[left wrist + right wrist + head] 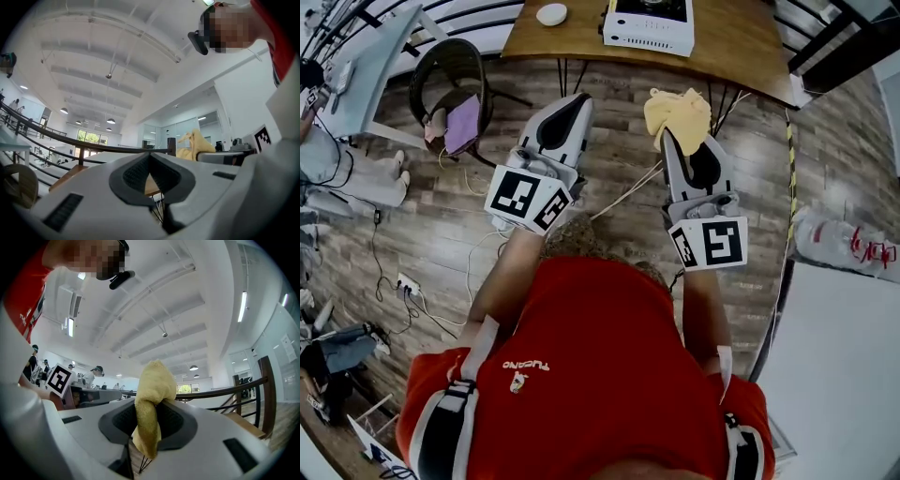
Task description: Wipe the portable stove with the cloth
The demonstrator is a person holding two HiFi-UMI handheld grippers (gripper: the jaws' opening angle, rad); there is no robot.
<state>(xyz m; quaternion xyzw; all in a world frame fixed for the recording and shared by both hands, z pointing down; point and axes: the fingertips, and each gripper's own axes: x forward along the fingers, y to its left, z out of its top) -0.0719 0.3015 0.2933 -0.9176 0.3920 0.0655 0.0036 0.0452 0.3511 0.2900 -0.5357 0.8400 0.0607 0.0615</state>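
Observation:
The white portable stove [649, 25] sits on the wooden table [741, 47] at the top of the head view. A yellow cloth [677, 114] is pinched in my right gripper [667, 133], which is held in the air short of the table's near edge. In the right gripper view the cloth [151, 401] bulges up and hangs down between the shut jaws. My left gripper [584, 100] is level beside it, shut with nothing in it; in its own view [149, 153] the jaws meet, with the yellow cloth [199, 146] off to the right.
A small white round object [551, 13] lies on the table left of the stove. A dark chair [450, 89] with a purple item stands on the wood floor at left. Cables [628, 192] run across the floor under the grippers. A railing [79, 145] runs behind the table.

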